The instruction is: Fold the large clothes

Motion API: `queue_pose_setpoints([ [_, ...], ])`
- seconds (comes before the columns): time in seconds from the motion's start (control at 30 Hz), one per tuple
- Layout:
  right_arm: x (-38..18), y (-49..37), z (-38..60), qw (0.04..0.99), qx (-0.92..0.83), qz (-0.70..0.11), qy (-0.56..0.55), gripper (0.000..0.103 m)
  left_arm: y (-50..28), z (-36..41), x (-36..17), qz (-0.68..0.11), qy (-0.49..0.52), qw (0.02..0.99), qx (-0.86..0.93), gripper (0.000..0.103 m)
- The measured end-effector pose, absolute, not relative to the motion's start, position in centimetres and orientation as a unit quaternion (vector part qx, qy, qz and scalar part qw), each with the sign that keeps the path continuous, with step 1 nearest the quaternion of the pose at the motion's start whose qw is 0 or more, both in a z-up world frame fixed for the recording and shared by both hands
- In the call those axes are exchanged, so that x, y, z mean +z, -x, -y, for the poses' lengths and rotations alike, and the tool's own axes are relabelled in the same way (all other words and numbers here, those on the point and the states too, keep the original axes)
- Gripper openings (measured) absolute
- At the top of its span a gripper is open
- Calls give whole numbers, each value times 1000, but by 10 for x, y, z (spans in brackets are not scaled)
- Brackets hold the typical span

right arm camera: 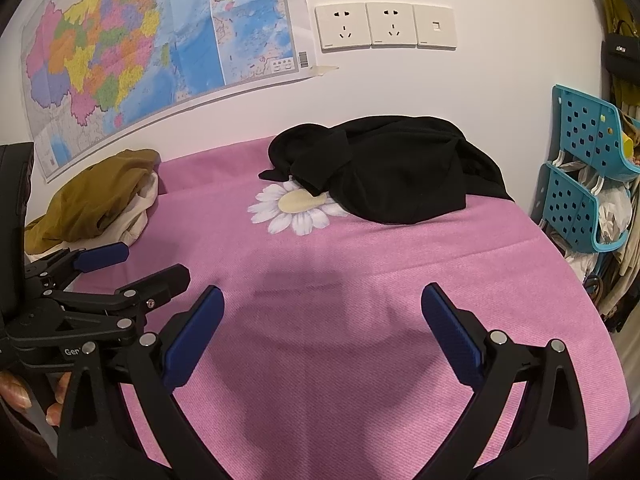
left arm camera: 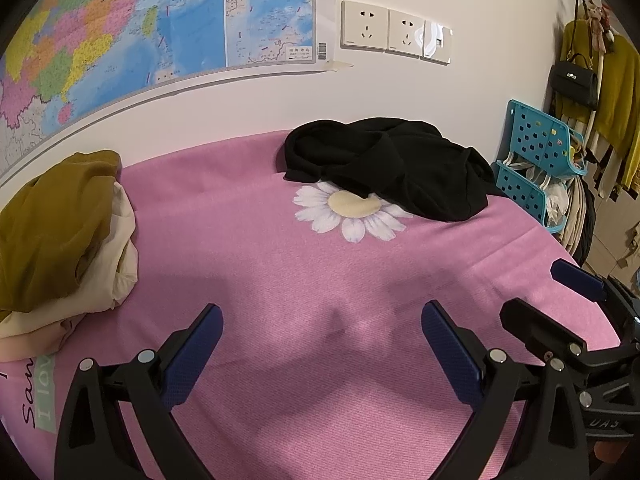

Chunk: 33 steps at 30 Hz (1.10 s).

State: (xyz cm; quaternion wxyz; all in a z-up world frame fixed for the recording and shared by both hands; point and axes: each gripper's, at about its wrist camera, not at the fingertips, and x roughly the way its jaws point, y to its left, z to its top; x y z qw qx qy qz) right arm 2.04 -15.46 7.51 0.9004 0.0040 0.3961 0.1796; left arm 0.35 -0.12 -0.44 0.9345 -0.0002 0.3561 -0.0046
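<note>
A crumpled black garment [left arm camera: 392, 164] lies at the far side of the pink bed cover [left arm camera: 280, 280], partly over a white daisy print [left arm camera: 352, 212]; it also shows in the right wrist view [right arm camera: 396, 168]. My left gripper [left arm camera: 322, 320] is open and empty above the cover, well short of the garment. My right gripper [right arm camera: 322, 304] is open and empty too. The right gripper shows at the right edge of the left wrist view [left arm camera: 540, 292], and the left gripper at the left of the right wrist view [right arm camera: 148, 264].
An olive and cream pile of clothes [left arm camera: 60, 236] lies at the left of the bed. A map [left arm camera: 140, 32] and wall sockets [left arm camera: 396, 32] are on the far wall. A teal plastic rack [left arm camera: 536, 160] and hanging clothes [left arm camera: 612, 100] stand at the right.
</note>
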Motion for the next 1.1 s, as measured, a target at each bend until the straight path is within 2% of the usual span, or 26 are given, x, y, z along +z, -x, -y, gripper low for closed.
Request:
queue_pose_setpoints([
  [1.1, 73, -21, 155, 899, 180, -398, -9, 97, -3, 2, 1, -351, -3, 936, -6, 96],
])
